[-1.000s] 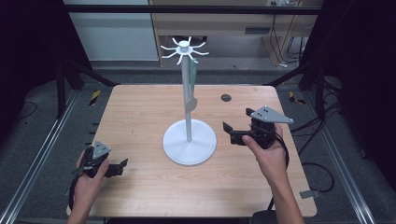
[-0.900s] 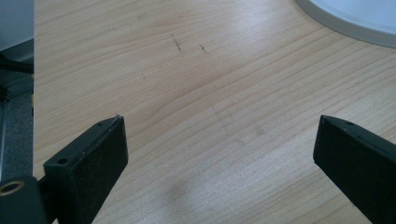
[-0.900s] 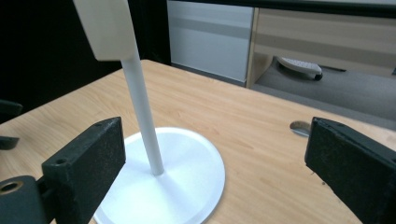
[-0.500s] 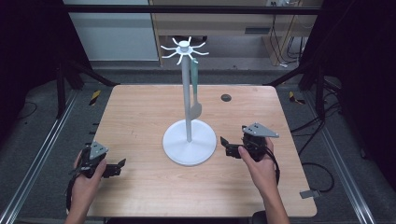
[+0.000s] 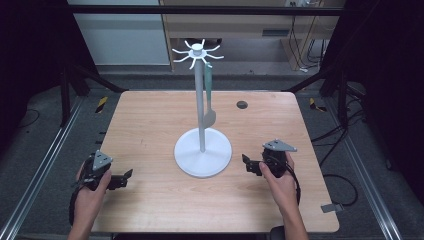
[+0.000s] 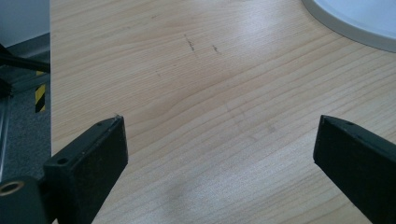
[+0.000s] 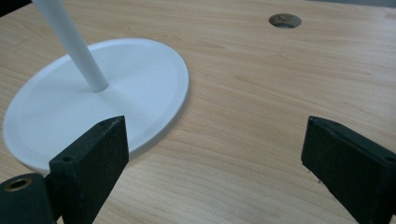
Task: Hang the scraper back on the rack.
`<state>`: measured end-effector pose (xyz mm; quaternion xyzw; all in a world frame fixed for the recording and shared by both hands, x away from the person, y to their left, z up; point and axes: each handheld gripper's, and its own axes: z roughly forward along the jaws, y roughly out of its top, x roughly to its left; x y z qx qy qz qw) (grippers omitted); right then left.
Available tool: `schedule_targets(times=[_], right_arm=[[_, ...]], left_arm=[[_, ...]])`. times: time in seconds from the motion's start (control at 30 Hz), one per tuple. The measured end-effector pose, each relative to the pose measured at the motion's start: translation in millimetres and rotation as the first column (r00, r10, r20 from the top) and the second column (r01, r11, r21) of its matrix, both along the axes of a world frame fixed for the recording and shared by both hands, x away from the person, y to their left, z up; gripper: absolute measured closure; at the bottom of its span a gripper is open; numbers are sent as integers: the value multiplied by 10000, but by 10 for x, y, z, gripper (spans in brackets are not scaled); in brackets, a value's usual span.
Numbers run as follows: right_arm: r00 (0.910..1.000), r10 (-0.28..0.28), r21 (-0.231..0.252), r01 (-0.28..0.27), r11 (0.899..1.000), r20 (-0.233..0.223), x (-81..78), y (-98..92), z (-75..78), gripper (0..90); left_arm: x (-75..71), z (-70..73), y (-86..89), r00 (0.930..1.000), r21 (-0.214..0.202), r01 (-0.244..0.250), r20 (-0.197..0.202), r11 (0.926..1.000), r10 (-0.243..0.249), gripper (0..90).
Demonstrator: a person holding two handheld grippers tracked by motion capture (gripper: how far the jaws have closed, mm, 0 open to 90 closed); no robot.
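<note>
The stand [image 5: 202, 150] is in the middle of the desk [image 5: 150, 120], upright on its wide round base, so it does not tip. A green spatula [image 5: 208, 95] hangs from one hook at the top, beside the pole and clear of the desk. The left claw [image 5: 122, 178] rests near the front left edge, released, with nothing between its jaws. The right claw [image 5: 248, 165] is just beside the base, also released and empty, pointing toward it. I judge both hands are parked low at the sides because the hanging work is finished.
</note>
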<state>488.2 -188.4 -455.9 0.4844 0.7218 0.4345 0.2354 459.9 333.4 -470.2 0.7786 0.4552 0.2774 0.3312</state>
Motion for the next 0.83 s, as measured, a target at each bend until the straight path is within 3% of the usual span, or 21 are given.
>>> schedule_targets(times=[0.2, 0.53, 0.83], right_arm=[[9986, -180, -401, 160, 9991, -488, 25, -81, -117, 90], [9930, -744, -501, 701, 9963, -913, 63, -225, -223, 94], [9947, -601, -517, 559, 9971, -839, 52, -212, -212, 93]], left_arm=[[9, -4, -9, 10000, -54, -4, 1, 10000, 4, 27], [33, -19, -37, 9998, 22, 136, -111, 9999, -135, 27], [44, -29, -61, 9997, 82, 192, -167, 9998, -191, 27]])
